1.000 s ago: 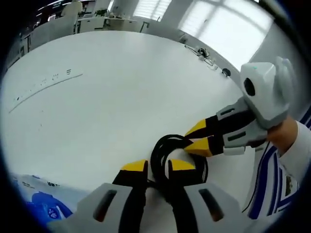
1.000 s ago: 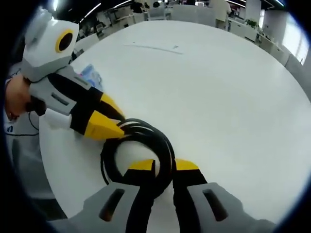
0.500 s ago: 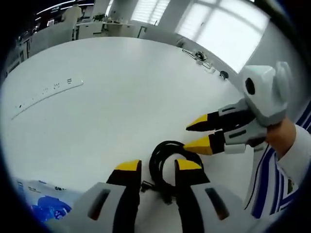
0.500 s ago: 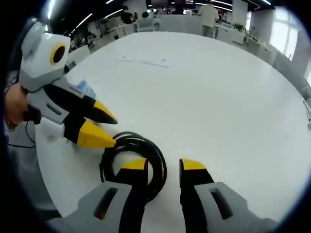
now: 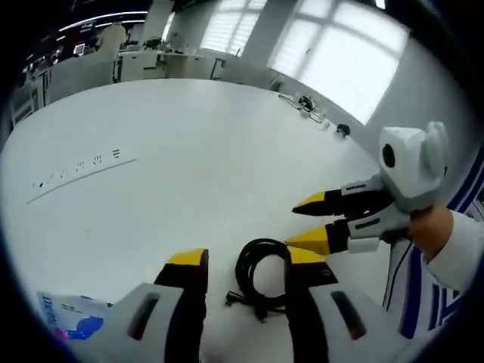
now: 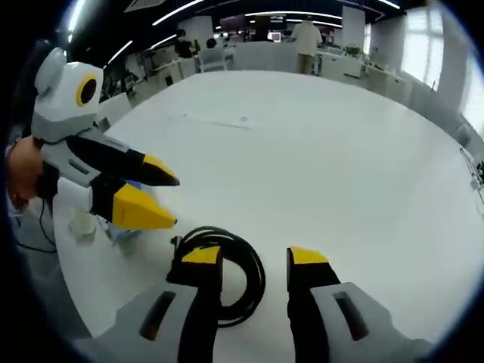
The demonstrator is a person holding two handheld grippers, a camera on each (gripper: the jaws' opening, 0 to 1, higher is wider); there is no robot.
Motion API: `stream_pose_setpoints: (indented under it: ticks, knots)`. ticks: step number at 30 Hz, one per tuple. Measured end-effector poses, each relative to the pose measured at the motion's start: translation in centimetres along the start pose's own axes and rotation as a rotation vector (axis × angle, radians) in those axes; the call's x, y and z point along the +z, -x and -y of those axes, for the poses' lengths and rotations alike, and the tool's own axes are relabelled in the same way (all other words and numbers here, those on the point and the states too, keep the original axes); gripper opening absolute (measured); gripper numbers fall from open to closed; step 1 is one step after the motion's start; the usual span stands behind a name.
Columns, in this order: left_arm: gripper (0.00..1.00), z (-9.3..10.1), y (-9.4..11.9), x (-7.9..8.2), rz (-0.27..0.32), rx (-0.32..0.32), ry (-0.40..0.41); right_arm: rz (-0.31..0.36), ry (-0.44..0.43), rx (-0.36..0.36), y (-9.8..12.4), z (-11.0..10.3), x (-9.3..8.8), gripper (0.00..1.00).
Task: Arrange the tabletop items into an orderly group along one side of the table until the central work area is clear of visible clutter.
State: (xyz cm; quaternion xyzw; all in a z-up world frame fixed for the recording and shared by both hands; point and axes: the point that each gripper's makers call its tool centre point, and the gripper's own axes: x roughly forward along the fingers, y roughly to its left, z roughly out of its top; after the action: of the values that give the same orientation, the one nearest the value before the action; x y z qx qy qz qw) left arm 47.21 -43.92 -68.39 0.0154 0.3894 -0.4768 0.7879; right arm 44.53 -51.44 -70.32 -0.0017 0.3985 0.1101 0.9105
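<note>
While both grippers hang over the near edge of the table, the scene reads so:

Table: a large white round table (image 5: 189, 166), mostly bare across its middle.

Cable: a black coiled cable (image 5: 261, 276) lies flat on the table near the edge; in the left gripper view it sits between the two yellow-tipped fingers and a little beyond them; in the right gripper view the coil (image 6: 231, 265) lies partly behind the left-hand finger, with its plug end pointing toward the other gripper.

Left gripper: the left gripper (image 5: 246, 261) has its fingers spread apart, nothing between the pads, raised above the coil; in the right gripper view it (image 6: 155, 197) comes in from the left, fingers apart, tips just beside the coil.

Right gripper: the right gripper (image 6: 255, 255) has its fingers apart and empty; in the left gripper view it (image 5: 314, 221) enters from the right, held by a hand (image 5: 427, 231) in a striped sleeve, tips near the coil and clear of it.

Packet: a white and blue packet (image 5: 72, 321) lies at the table edge, well to the left of the coil.

Far side: a thin strip with small marks (image 5: 79, 168) lies on the table; small dark items (image 5: 310, 106) sit at the far rim by the windows.
</note>
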Motion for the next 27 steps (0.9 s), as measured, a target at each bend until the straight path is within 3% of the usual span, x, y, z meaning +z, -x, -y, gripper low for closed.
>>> stream_pose_setpoints:
  ticks: [1, 6, 17, 27]
  knots:
    - [0.42, -0.1, 0.3, 0.4, 0.025, -0.001, -0.017, 0.006, -0.003, -0.002, 0.1, -0.1, 0.2, 0.32]
    - [0.52, -0.3, 1.8, 1.0, 0.036, -0.003, -0.022, 0.035, -0.021, 0.000, 0.8, -1.2, 1.0, 0.35]
    - [0.56, -1.6, 6.8, 3.7, 0.143, 0.021, -0.061, 0.100, -0.055, 0.024, 1.9, -3.9, 3.1, 0.42]
    - [0.61, -3.1, 10.7, 4.4, 0.193, 0.038, -0.088, 0.127, -0.031, 0.037, 2.8, -5.7, 4.6, 0.49]
